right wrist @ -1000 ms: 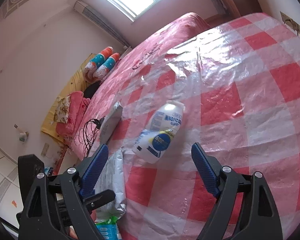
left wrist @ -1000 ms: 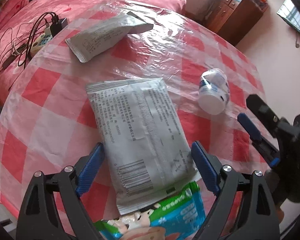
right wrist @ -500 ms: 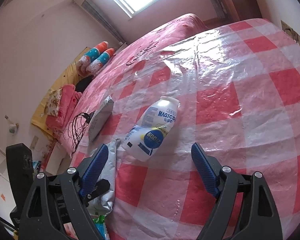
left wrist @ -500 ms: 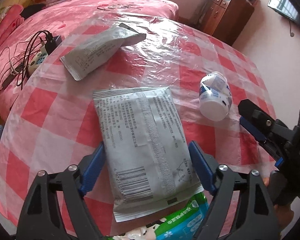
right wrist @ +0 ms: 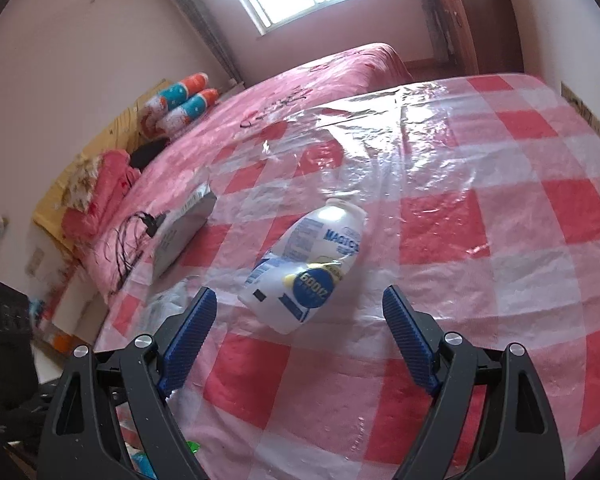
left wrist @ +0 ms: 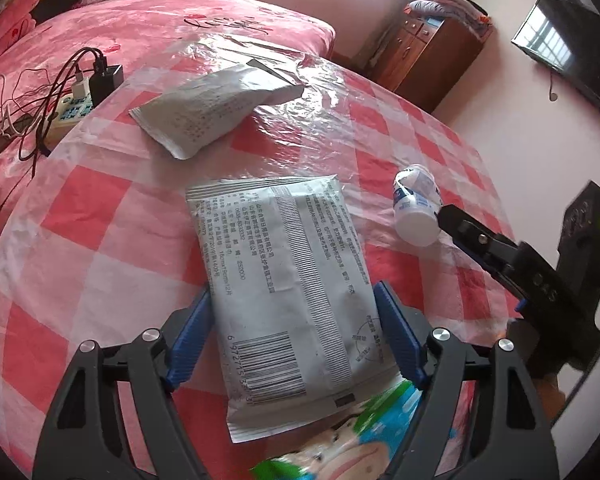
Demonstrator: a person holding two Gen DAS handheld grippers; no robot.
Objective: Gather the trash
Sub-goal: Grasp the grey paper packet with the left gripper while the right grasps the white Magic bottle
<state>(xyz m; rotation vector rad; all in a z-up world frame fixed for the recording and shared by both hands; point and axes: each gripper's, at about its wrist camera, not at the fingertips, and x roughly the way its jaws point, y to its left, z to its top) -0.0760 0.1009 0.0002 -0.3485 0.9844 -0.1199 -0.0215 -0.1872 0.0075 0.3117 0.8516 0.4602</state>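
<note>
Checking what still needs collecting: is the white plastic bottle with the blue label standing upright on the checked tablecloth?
No: the white plastic bottle with the blue label lies on its side on the red-and-white checked tablecloth.

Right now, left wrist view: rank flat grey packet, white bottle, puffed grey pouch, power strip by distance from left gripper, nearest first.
From the left gripper:
1. Flat grey packet, between the fingers.
2. White bottle, lying off to the right.
3. Puffed grey pouch, farther back, centre-left.
4. Power strip, far left, on the bed.

Both wrist views close, angled down over the checked tablecloth (left wrist: 100, 216). Shared between them: white bottle (left wrist: 416, 210), bed (right wrist: 332, 72).
</note>
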